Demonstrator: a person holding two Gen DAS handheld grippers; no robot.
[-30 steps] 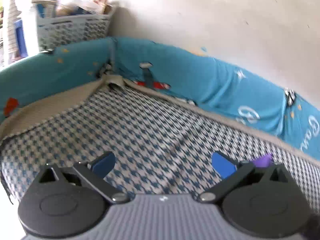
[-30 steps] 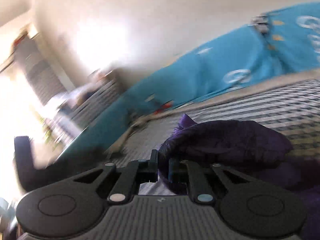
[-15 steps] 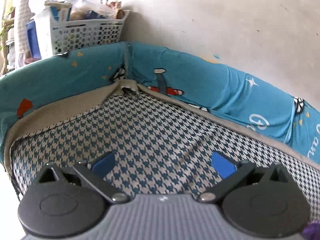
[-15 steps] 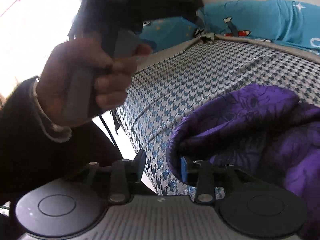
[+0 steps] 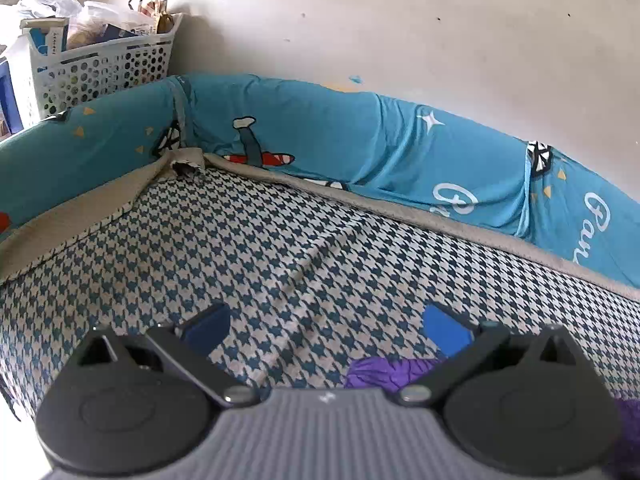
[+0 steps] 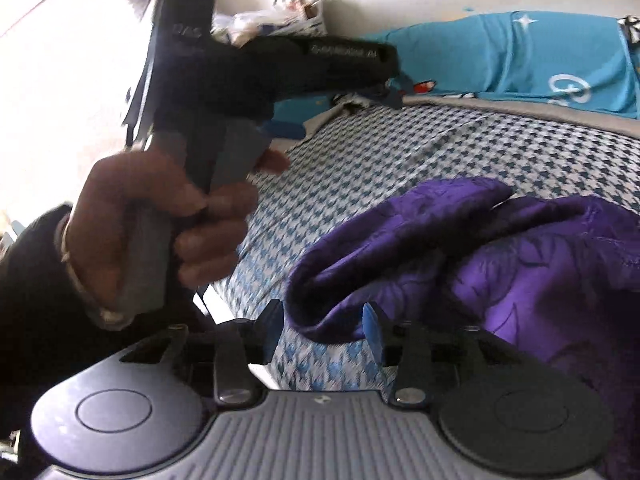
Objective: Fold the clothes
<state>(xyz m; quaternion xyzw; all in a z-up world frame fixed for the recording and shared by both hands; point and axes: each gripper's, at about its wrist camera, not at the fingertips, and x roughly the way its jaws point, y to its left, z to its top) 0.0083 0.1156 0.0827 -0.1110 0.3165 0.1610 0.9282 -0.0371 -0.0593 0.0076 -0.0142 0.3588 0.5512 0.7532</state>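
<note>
Right wrist: purple garment (image 6: 500, 248) lies bunched, rumpled; right claw (image 6: 324, 330) and left claw (image 5: 326, 326) released.

Both wrist views low over bed (image 5: 280, 240)

One purple garment (image 6: 500, 248) on the bed. Two grippers: the left gripper (image 5: 326, 330) and the right gripper (image 6: 324, 330). One hand (image 6: 160, 220) visible, one white basket (image 5: 100, 68).
</note>
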